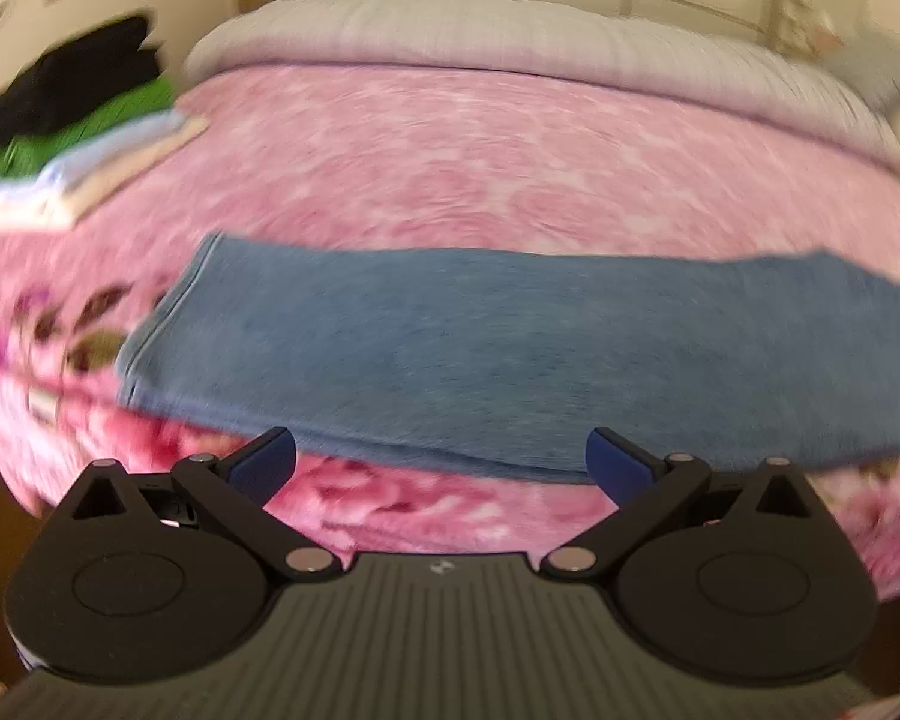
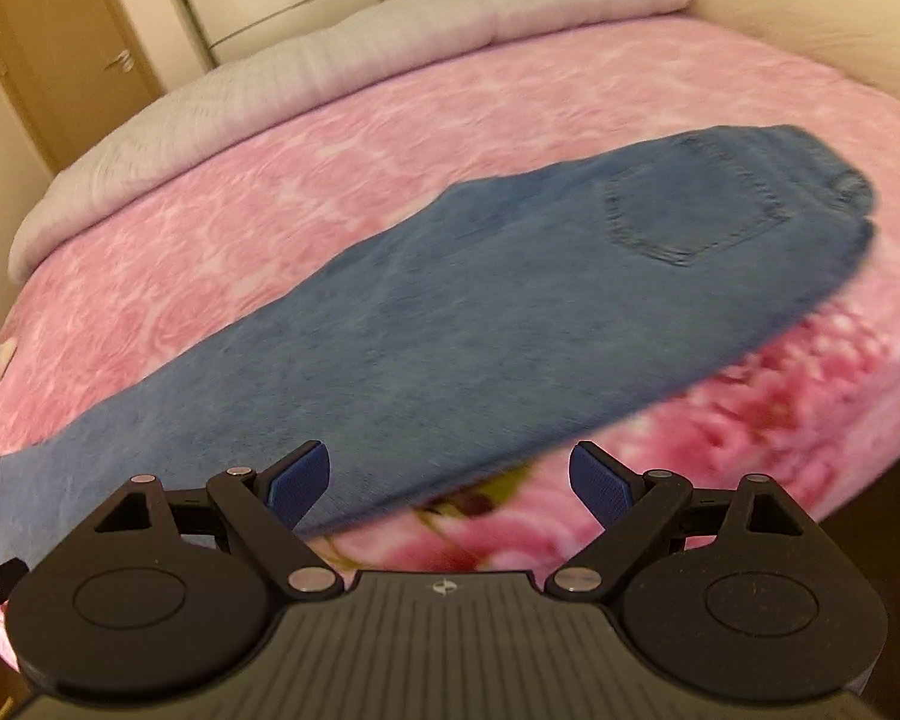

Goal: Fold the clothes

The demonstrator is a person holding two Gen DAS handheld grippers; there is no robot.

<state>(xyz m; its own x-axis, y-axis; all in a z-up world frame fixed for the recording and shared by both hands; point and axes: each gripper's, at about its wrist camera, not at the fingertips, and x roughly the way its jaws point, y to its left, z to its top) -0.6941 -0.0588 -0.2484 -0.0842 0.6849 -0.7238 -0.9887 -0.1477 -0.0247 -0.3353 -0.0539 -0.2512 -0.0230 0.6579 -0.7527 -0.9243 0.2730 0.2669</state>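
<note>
Left gripper (image 1: 441, 465) fingers apart, empty. Right gripper (image 2: 450, 480) fingers apart, empty. Jeans (image 2: 480, 312) flat on pink blanket (image 2: 270, 180). Clothes stack (image 1: 78, 132) at 10 o'clock.

Jeans (image 1: 510, 348) flat on blanket (image 1: 450, 168), lengthwise across bed, near front edge. We see hem end at left, waist and back pocket (image 2: 690, 216) at right. Stack of folded clothes (image 1: 78, 138) on blanket at far left, well apart from jeans. Rolled duvet (image 1: 480, 30) behind blanket, along far side of bed. Door (image 2: 60, 48) beyond duvet, far left in right wrist view. We hold left tongs (image 1: 441, 468) and right tongs (image 2: 450, 483) spread wide, above front edge of bed, nothing between fingers.
</note>
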